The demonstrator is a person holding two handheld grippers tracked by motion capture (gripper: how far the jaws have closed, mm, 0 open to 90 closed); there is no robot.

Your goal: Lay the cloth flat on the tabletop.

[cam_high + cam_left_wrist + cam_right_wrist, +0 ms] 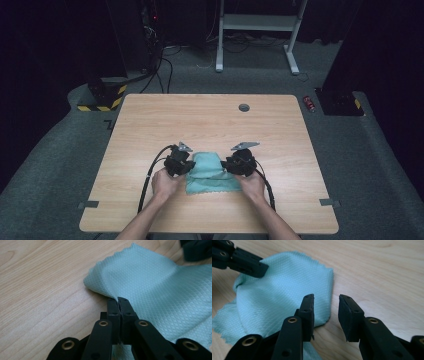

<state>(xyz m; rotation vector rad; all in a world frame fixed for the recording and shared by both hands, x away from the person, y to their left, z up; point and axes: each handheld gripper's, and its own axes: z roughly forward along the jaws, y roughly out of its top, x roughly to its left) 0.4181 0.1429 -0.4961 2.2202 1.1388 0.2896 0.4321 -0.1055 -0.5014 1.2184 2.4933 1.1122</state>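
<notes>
Pale wood tabletop [150, 125], with a teal cloth [210, 175] between both grippers; the left gripper [119, 300] pinches its edge, likely anchoring the fold. Just beside that cloth, the right gripper [325, 307] stands spread and empty, as if letting go

High view: fixed above the person's side, facing forward and down over the rectangular light wooden table [210, 120], set far back. Left gripper view: rides low, very close, looking along its shut black jaws onto the teal textured cloth [160, 290]. Right gripper view: equally close, looking past its parted jaws. Both gripper views share the cloth and the tabletop beside it.
</notes>
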